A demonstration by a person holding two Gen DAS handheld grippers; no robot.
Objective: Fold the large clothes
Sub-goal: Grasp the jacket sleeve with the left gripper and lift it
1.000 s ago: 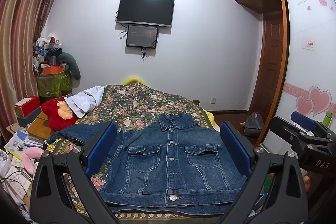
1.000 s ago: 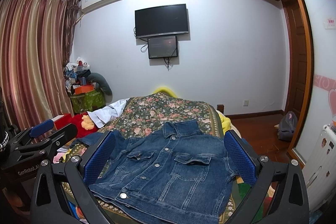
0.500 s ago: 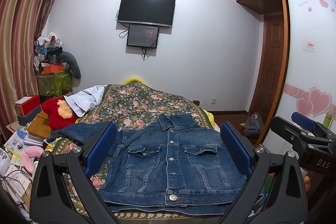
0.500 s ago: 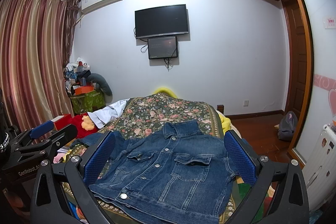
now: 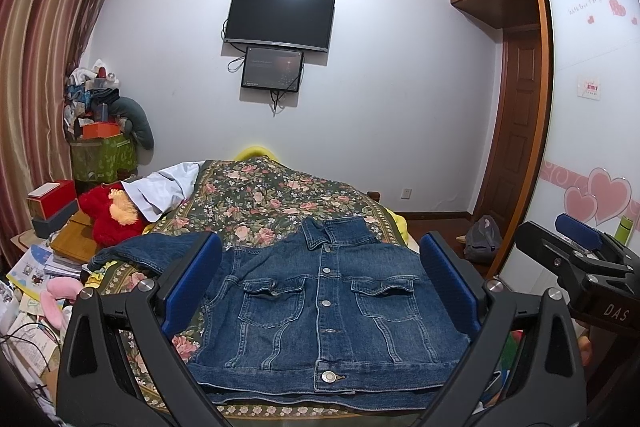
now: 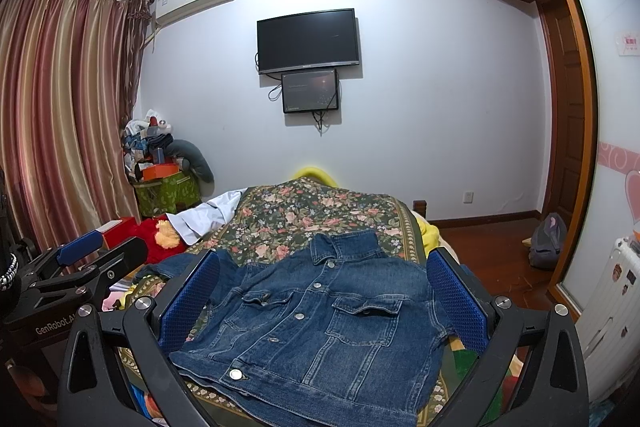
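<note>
A blue denim jacket (image 5: 324,311) lies buttoned and front-up on the floral bedspread (image 5: 276,199), collar toward the far wall. One sleeve (image 5: 136,253) stretches out to the left; the right sleeve is hidden. My left gripper (image 5: 322,287) hovers open above the jacket's near half, holding nothing. My right gripper (image 6: 320,301) is also open and empty over the jacket (image 6: 320,323). The right gripper (image 5: 580,267) shows at the right edge of the left wrist view. The left gripper (image 6: 80,267) shows at the left edge of the right wrist view.
A white garment (image 5: 168,187) and a red plush toy (image 5: 110,211) lie at the bed's left side beside boxes and books (image 5: 52,207). A wardrobe with heart stickers (image 5: 592,131) stands right, with a grey bag (image 5: 482,239) on the wooden floor. A television (image 5: 280,17) hangs on the far wall.
</note>
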